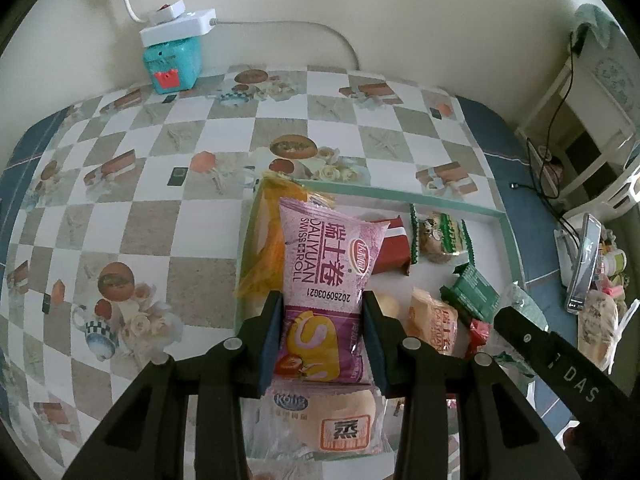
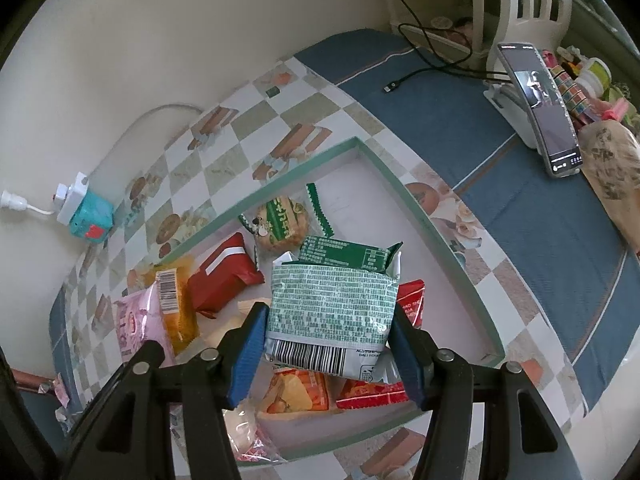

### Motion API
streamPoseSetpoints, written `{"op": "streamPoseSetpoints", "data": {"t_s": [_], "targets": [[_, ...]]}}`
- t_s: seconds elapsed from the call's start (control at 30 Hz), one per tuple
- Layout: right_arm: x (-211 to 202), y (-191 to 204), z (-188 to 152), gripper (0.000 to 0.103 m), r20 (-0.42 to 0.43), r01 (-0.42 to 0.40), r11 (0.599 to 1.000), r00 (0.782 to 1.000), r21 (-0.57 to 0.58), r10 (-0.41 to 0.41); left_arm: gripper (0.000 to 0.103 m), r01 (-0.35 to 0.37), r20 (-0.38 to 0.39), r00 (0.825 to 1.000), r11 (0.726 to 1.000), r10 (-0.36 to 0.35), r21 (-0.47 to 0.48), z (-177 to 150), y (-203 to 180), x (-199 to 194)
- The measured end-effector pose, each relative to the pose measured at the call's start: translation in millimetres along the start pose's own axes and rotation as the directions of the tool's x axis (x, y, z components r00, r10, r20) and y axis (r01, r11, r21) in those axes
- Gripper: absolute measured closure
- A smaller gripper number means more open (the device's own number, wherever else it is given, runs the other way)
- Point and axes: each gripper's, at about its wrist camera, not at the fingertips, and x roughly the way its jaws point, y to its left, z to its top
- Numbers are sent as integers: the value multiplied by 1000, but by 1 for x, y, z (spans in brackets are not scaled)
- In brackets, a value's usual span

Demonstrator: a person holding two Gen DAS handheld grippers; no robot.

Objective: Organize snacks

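my left gripper [image 1: 323,312] clamped on a pink swiss roll packet [image 1: 325,276] above the green-rimmed tray [image 1: 506,216], my right gripper [image 2: 326,322] pinching a green-and-white snack packet [image 2: 332,304] over the same tray's snack pile

Cream wall [image 1: 400,8] (perhaps daylit), checkered tablecloth [image 1: 160,208]

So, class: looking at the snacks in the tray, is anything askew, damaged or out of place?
Nothing looks damaged or spilled. The snacks lie jumbled in the tray, overlapping at odd angles, and the orange packet leans over its left rim. Each gripper holds a packet: left the pink Swiss roll, right a green-printed packet.
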Motion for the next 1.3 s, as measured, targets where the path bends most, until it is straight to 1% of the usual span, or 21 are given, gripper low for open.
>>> {"op": "streamPoseSetpoints", "data": {"t_s": [0.27, 0.3, 0.4, 0.57, 0.6, 0.63, 0.7, 0.77, 0.8, 0.87, 0.9, 1.07, 1.2, 1.3], "targets": [[4, 5, 0, 40, -10, 7, 1000, 1000, -21, -7, 62, 33, -9, 999, 999, -34, -15, 1, 4, 1], [4, 5, 0, 40, -10, 8, 1000, 1000, -25, -8, 60, 38, -8, 999, 999, -39, -18, 1, 4, 0], [4, 8, -1, 39, -12, 8, 999, 1000, -38, -9, 46, 53, -9, 999, 998, -53, -23, 1, 6, -3], [4, 13, -5, 39, -15, 21, 998, 1000, -61, -22, 45, 47, -1, 999, 998, -47, -35, 1, 14, -10], [4, 15, -5, 39, -15, 25, 998, 1000, -66, -26, 43, 38, 4, 999, 998, -38, -43, 1, 18, -13], [4, 16, -6, 38, -16, 29, 997, 999, -71, -30, 37, 32, 7, 999, 998, -32, -49, 0, 21, -15], [2, 18, -7, 32, -10, 34, 996, 999, -84, -35, 30, 14, 21, 1000, 997, -13, -73, -2, 33, -21], [0, 21, -9, 15, 2, 37, 994, 999, -98, -37, 23, -12, 28, 1000, 995, 14, -100, -7, 46, -24], [-1, 22, -10, 12, 6, 39, 994, 999, -104, -38, 19, -25, 29, 999, 994, 29, -111, -10, 51, -26], [-2, 26, -14, 3, 12, 48, 992, 999, -117, -47, 18, -65, 23, 997, 989, 68, -136, -16, 66, -27], [-4, 28, -16, 1, 17, 53, 991, 999, -124, -51, 18, -77, 19, 997, 986, 80, -148, -18, 72, -27], [-10, 37, -32, 0, 34, 58, 986, 998, -154, -53, 14, -147, 2, 989, 969, 151, -198, -30, 100, -33], [-18, 49, -51, 0, 49, 57, 977, 998, -206, -48, 14, -247, -22, 969, 948, 247, -200, -45, 113, -41], [-24, 58, -69, 0, 55, 41, 969, 998, -242, -29, 14, -288, -51, 958, 936, 283, -204, -59, 123, -47]]}}
